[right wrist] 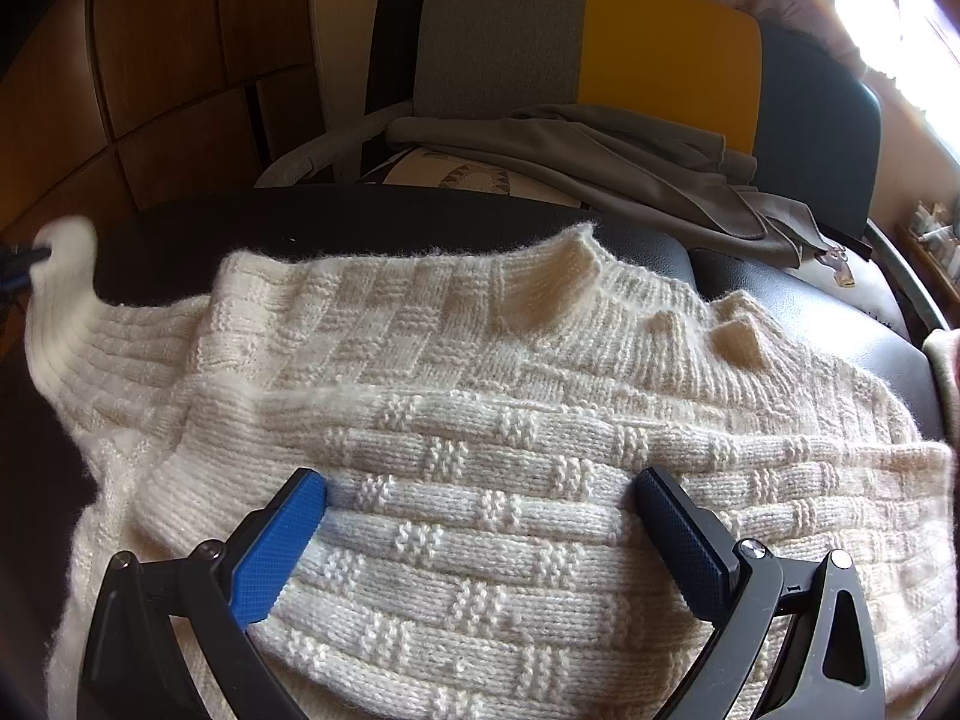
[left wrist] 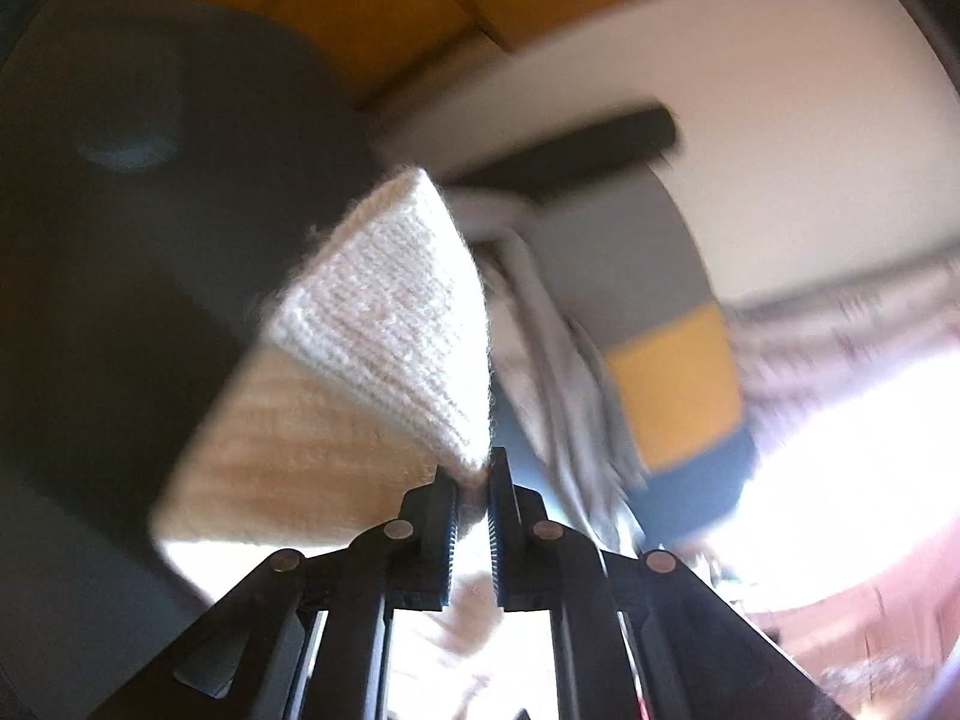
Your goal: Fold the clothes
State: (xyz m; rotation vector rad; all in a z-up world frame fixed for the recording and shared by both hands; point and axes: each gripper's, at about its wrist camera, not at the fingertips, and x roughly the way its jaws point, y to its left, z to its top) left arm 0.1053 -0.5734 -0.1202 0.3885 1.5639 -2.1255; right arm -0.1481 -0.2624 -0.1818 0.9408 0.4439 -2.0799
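- L claw (left wrist: 474,483): jaws nipped tight on a corner of the cream sweater (left wrist: 396,318); knit fans up from the tips toward 11 o'clock, lifted off the dark seat (left wrist: 90,300).
- R claw (right wrist: 480,495): jaws wide, nothing gripped; tips rest on the sweater (right wrist: 480,420), which lies flat under and ahead, 12 o'clock.
- Sweater's far-left end is raised at 9 o'clock in R view.
- Grey cloth (right wrist: 600,156) on chair (right wrist: 660,42) behind, 12 o'clock.

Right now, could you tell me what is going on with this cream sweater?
A person is folding the cream knitted sweater on a dark table. The left tongs are shut on a ribbed edge of it, lifted clear. The right tongs stand open over the body of the sweater, gripping nothing. A grey garment lies on the chair behind.
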